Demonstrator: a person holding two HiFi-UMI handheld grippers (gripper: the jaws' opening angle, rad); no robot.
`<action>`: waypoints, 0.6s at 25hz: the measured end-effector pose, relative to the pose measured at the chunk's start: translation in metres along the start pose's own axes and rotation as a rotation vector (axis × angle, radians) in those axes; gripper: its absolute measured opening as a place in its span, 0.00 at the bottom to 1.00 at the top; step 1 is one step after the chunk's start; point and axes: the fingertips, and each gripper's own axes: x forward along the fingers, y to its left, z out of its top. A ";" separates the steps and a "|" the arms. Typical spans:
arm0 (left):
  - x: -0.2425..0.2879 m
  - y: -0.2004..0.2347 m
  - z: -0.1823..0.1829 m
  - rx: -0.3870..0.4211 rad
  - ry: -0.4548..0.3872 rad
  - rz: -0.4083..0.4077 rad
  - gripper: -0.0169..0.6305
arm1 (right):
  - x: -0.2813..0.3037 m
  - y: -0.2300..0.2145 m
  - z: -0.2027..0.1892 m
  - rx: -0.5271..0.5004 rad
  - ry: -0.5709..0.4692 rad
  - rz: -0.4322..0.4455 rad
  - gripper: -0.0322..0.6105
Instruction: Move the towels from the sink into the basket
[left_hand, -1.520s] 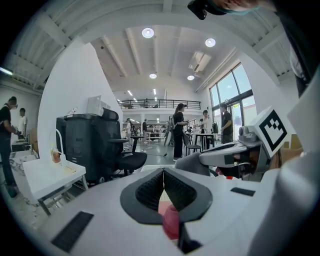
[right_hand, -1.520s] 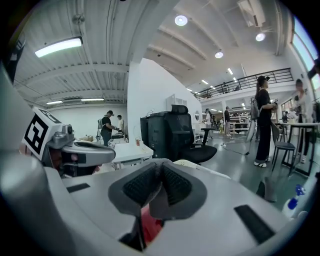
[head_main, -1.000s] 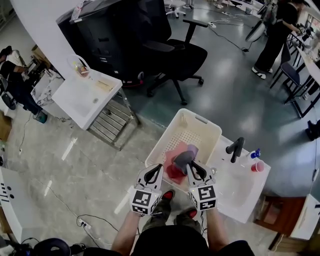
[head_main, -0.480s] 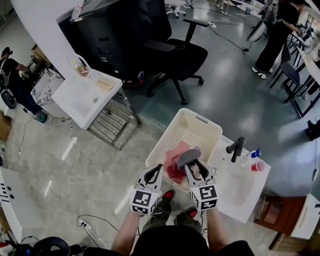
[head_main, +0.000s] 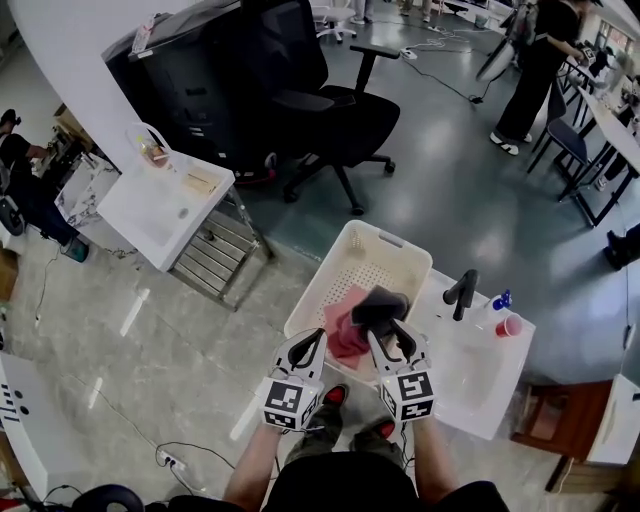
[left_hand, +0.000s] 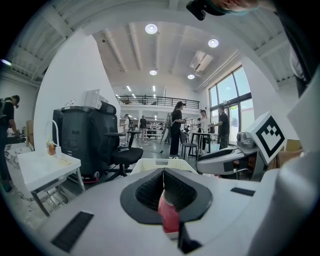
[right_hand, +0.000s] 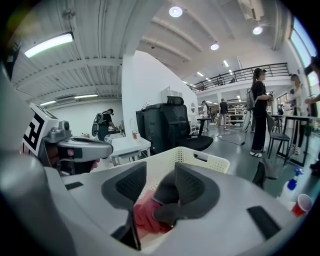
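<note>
Floor (head_main: 180, 330) flanks the basket (head_main: 365, 262).

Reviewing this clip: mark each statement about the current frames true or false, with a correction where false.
1. The red towel lies in the basket. True.
2. The right hand-held gripper is clamped shut on the grey towel. False: its jaws stand apart and have just been opening. The grey towel sits in the gap between them, unpressed, over the red towel.
3. A red cup stands on the sink. True.
4. The left hand-held gripper has its jaws wide open. False: its jaws are together.
5. In the head view the basket stands to the right of the sink. False: it stands to the sink's left.
</note>
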 end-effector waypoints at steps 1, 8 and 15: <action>0.002 -0.003 0.002 0.004 -0.003 -0.009 0.04 | -0.003 -0.003 0.001 0.001 -0.006 -0.011 0.33; 0.016 -0.031 0.022 0.036 -0.032 -0.089 0.04 | -0.038 -0.033 0.016 0.007 -0.062 -0.119 0.33; 0.034 -0.068 0.042 0.070 -0.063 -0.186 0.04 | -0.079 -0.067 0.028 0.007 -0.115 -0.238 0.32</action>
